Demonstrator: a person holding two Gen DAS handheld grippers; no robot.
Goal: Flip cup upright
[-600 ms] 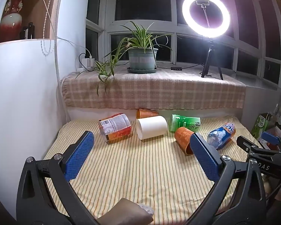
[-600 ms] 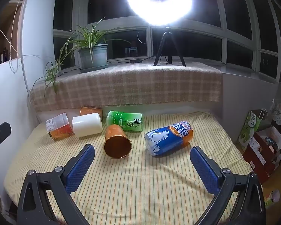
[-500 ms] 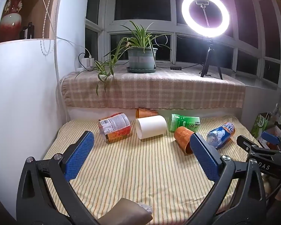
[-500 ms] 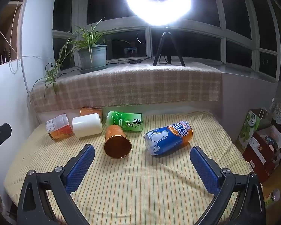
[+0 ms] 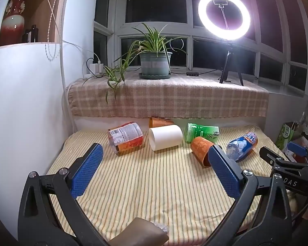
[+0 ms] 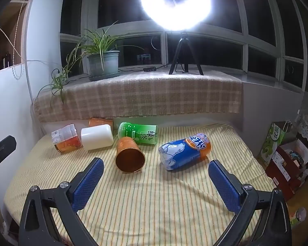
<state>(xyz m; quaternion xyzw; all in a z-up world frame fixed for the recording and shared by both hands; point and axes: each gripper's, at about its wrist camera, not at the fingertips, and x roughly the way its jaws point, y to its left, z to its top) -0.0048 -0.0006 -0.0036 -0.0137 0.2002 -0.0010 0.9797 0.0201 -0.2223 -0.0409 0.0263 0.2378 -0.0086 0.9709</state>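
Both grippers gape short of the toppled copper cup (image 6: 130, 155).

Copper cup (image 6: 129, 155), white cup (image 6: 96, 137), yellow striped cloth (image 6: 154, 205)

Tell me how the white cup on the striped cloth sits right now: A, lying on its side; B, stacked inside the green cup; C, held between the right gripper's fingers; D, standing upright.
A: the white cup lies on its side on the striped cloth, with no gripper touching it.
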